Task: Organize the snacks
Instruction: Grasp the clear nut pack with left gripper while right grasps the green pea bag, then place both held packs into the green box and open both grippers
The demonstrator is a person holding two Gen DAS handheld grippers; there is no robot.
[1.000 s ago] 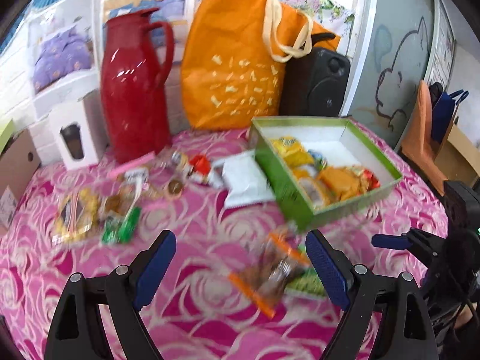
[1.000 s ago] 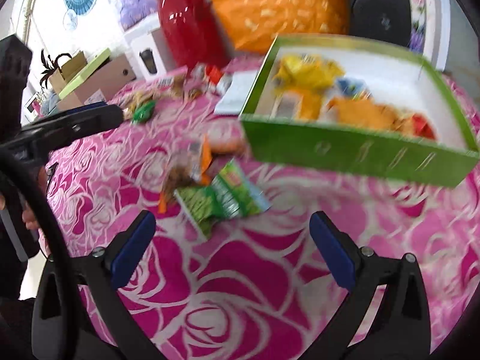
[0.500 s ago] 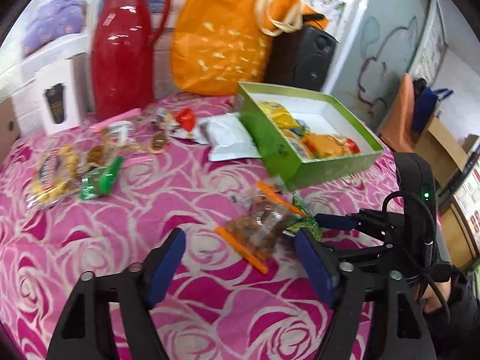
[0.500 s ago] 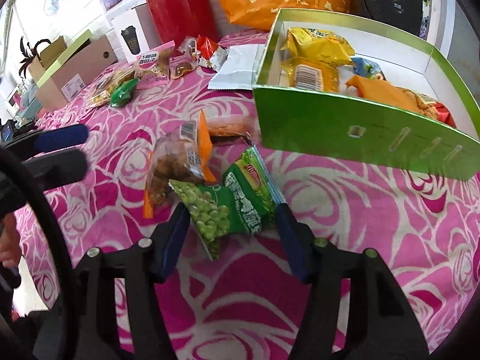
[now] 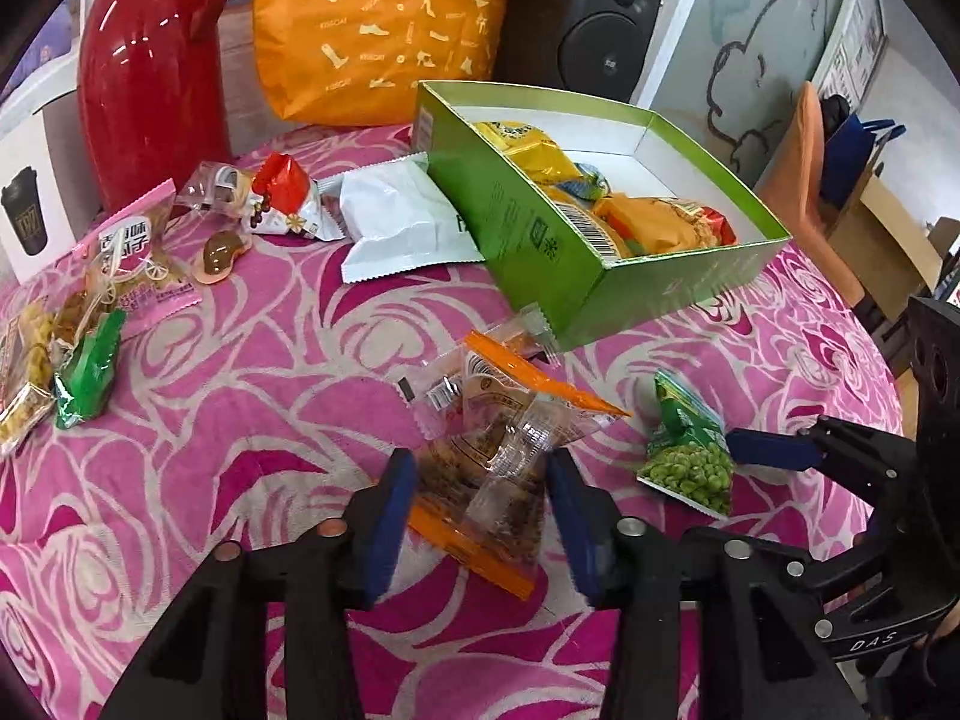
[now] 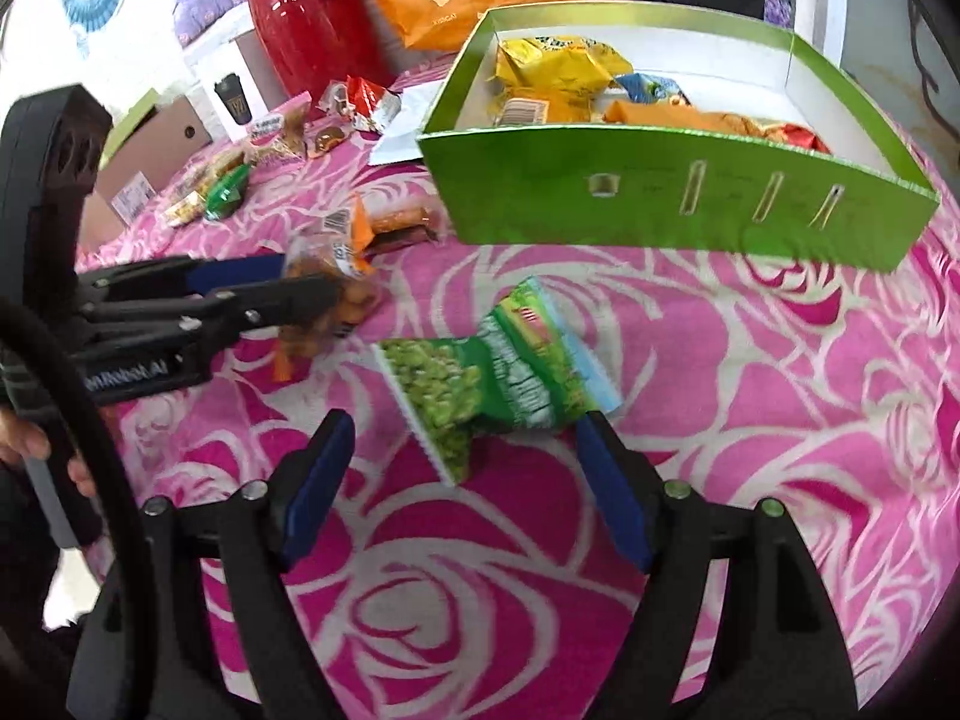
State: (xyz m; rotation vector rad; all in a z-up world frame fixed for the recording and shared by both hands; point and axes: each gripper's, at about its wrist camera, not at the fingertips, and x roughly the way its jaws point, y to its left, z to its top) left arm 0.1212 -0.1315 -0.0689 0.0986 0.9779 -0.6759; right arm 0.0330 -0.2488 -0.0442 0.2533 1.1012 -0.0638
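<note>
Bench: we see a round bench under a pink rose-print cloth point(image 5: 240, 396), with a tall glossy red jug point(image 5: 150, 60), an orange fabric tote bag point(image 5: 384, 30) and a black speaker point(image 5: 588, 18) along the top of the left wrist view.
Box: the open green cardboard box point(image 5: 540, 252) sits right of centre there, already holding yellow and orange packets.
Left hand-held gripper point(image 5: 480, 504): its blue fingers stand apart on either side of the clear orange-edged packet of brown snacks point(image 5: 492, 438), low in the frame's centre; we cannot tell whether the pads touch the film.
Right hand-held gripper point(image 6: 462, 480): its jaws are spread wide, with the green foil packet of peas point(image 6: 492, 384) lying on the cloth between and just beyond the tips, not gripped.
Loose snacks: a white foil pouch point(image 5: 408, 222) leans against the box's left wall; small wrapped sweets and a pink noodle packet point(image 5: 138, 258) lie at mid-left.
Risk, slip: we judge the crinkly film could slide out if the fingers close on only an edge.
Risk, crowding: both hand-held grippers work near one another, so reaching together could make them collide or knock the neighbouring packet.
Risk, box: a low carry could catch the box wall and shove it.
</note>
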